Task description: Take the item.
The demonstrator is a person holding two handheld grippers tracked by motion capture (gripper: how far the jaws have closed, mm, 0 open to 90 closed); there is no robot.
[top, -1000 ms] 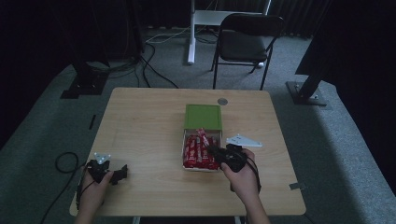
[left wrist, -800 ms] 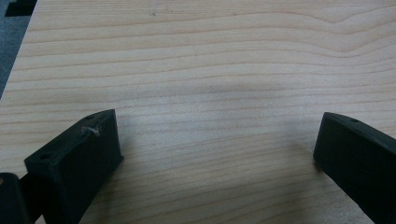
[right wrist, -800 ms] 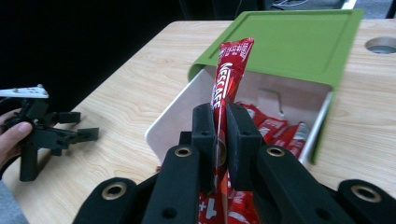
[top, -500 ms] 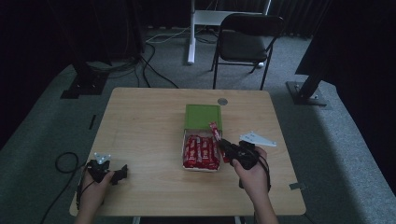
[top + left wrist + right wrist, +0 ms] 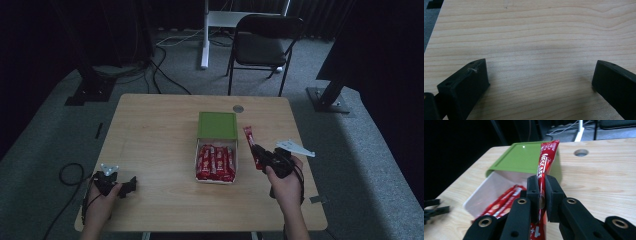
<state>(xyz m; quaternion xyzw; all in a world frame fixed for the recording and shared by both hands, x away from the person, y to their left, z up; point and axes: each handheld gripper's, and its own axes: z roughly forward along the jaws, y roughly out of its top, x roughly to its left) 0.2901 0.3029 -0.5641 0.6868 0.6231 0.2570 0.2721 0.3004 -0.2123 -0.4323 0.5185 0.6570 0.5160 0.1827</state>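
The right tongs (image 5: 542, 195), lifted from the box (image 5: 216, 176), pinch a red stick (image 5: 546, 160).

Each hand carries a black two-jaw tool: the left tool (image 5: 131, 183) and right tool (image 5: 258, 151) have blocky matte jaws, brass-ringed screw holes, grey triangular top plates and trailing black cables.
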